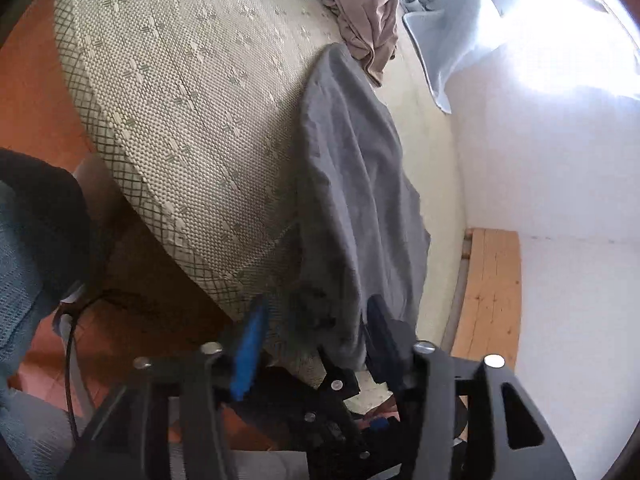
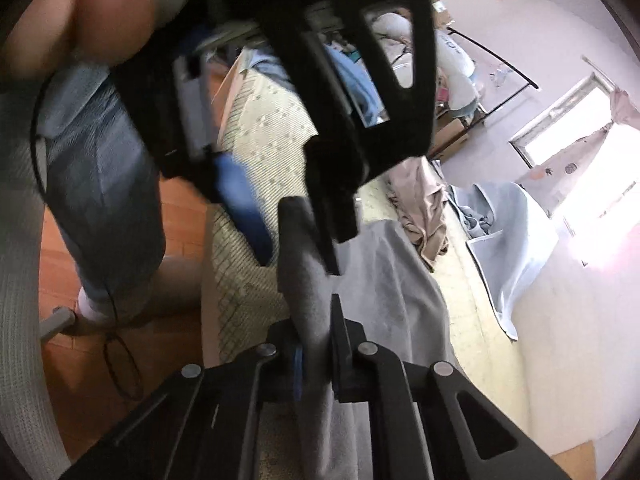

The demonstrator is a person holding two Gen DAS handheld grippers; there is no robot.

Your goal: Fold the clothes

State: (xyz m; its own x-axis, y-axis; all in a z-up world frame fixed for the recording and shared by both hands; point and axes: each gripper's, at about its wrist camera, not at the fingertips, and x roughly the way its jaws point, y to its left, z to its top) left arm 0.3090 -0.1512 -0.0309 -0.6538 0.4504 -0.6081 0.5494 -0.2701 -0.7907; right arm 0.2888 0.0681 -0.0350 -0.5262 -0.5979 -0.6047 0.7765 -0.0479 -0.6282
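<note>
A grey garment (image 1: pixel 352 160) lies lengthwise on the bed's patterned mat (image 1: pixel 180 100), its near end hanging over the edge. My left gripper (image 1: pixel 316 304) is open at that end. The cloth's edge sits beside the dark right finger (image 1: pixel 380 332), and the blue pad (image 1: pixel 248 344) stands clear of it. In the right wrist view my right gripper (image 2: pixel 316 320) is shut on a raised fold of the grey garment (image 2: pixel 392 280). The left gripper (image 2: pixel 296 260) hangs just above it with jaws apart around the top of that fold.
A beige garment (image 1: pixel 368 12) and a light blue cloth (image 1: pixel 448 40) lie bunched at the far end of the bed. A wooden bed frame (image 1: pixel 488 288) and a white wall (image 1: pixel 560 200) are to the right. The person's jeans leg (image 2: pixel 100 184) and a black cable (image 2: pixel 120 360) are over the orange floor.
</note>
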